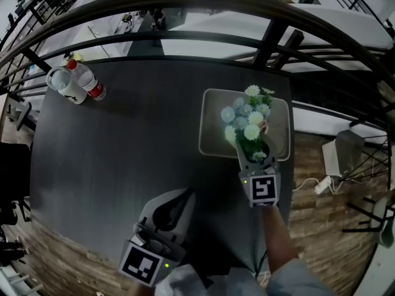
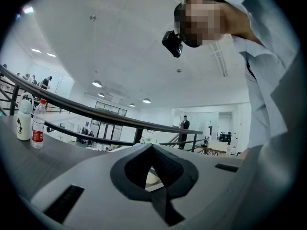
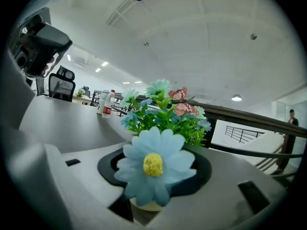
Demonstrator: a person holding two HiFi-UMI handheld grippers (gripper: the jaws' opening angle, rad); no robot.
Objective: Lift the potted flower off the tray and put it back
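Observation:
The potted flower [image 1: 248, 123], pale blue and white blooms in a small cream pot, stands on the beige tray [image 1: 213, 142] at the right of the dark table. My right gripper [image 1: 255, 154] reaches in from the near side with its jaws open around the pot. In the right gripper view the blue daisy [image 3: 154, 164] fills the space between the black pads, and the pot [image 3: 148, 206] sits low between them with a gap on each side. My left gripper [image 1: 180, 196] rests at the table's near edge, shut and empty, its tips meeting [image 2: 152, 147].
A red-capped water bottle [image 1: 91, 84] and a white bottle [image 1: 65, 85] stand at the table's far left corner. A dark curved railing [image 1: 185, 5] runs behind the table. The tray lies close to the table's right edge, with wood floor [image 1: 321, 227] beyond.

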